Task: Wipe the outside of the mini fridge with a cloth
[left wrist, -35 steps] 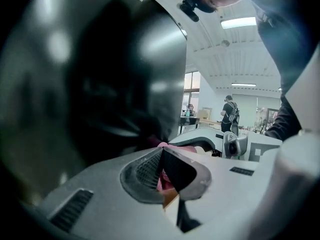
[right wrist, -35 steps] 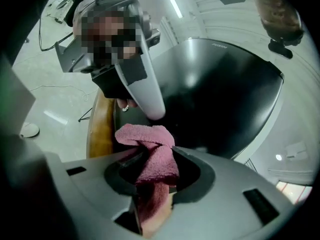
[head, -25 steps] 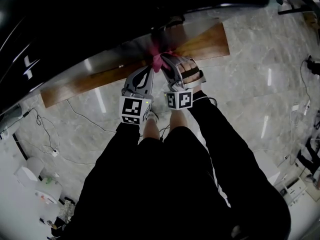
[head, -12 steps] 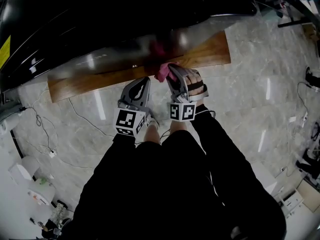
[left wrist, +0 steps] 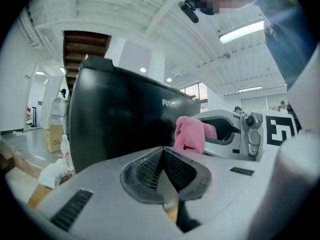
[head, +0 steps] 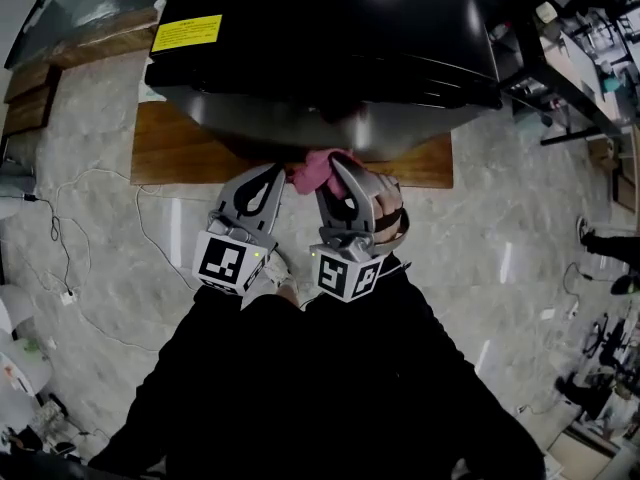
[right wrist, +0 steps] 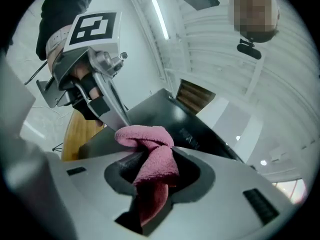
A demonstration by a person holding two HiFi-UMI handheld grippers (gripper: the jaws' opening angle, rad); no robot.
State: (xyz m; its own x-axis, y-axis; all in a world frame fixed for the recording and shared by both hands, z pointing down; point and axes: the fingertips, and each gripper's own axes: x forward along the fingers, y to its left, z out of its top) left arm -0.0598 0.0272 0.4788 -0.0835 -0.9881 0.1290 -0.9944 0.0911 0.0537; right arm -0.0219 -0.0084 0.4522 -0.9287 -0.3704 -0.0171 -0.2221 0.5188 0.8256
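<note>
A glossy black mini fridge (head: 330, 38) stands on a wooden board (head: 175, 148), seen from above in the head view. My right gripper (head: 337, 166) is shut on a bunched pink cloth (head: 318, 171), held against the fridge's lower front face. The same pink cloth (right wrist: 152, 164) is pinched between the jaws in the right gripper view. My left gripper (head: 272, 173) sits just to the left of the cloth, shut with nothing in it. In the left gripper view the fridge (left wrist: 115, 119) fills the middle and the cloth (left wrist: 190, 134) shows to the right.
A yellow label (head: 187, 32) is on the fridge's top left. Cables (head: 90, 218) trail over the marble floor at the left. A dark metal frame (head: 545, 58) stands to the right of the fridge. White containers (head: 15, 358) sit at the lower left.
The head view has swung so the fridge's top now shows in full. Both grippers have dropped lower in the picture, and the cloth stays in the right gripper.
</note>
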